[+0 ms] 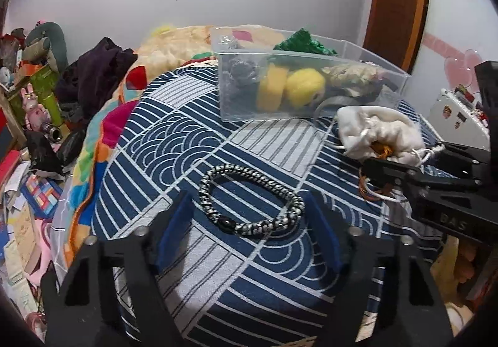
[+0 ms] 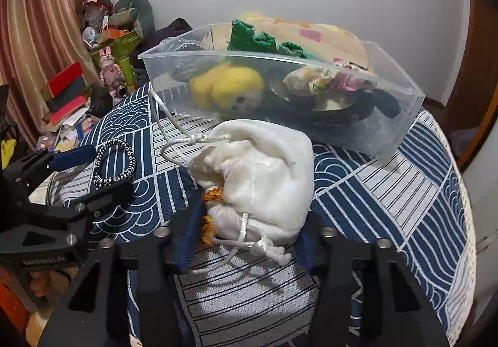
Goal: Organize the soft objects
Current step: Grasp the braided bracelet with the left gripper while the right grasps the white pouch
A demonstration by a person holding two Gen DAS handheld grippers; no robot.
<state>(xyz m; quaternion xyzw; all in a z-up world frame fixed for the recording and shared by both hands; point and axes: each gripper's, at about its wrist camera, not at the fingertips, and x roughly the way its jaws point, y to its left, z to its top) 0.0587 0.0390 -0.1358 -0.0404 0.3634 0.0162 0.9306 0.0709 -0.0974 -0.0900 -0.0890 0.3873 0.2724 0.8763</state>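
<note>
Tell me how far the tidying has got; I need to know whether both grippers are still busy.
Done: the clear bin already holds a yellow plush, green knit and other soft items. In hand: nothing gripped; the open right gripper straddles the white drawstring pouch, and the open left gripper frames the braided bracelet. Left: both still lie on the patterned cloth.

Bin (image 2: 401,91): clear plastic, smooth, faintly glossy walls.
Pouch (image 2: 264,179): white cloth, soft and matt, closed by a smooth white cord.
Bracelet (image 1: 252,200): braided black-and-white cord, rough weave, with one glossy black bead.
Cover (image 1: 193,135): woven cloth printed navy and white, matt.
Plush toy (image 2: 230,88): yellow, fuzzy pile.
Knit piece (image 2: 249,35): green yarn, ribbed.
Left gripper (image 1: 246,241): matt black plastic, blue pads, small metal pins.
Door (image 1: 395,1): brown wood, slight sheen.
</note>
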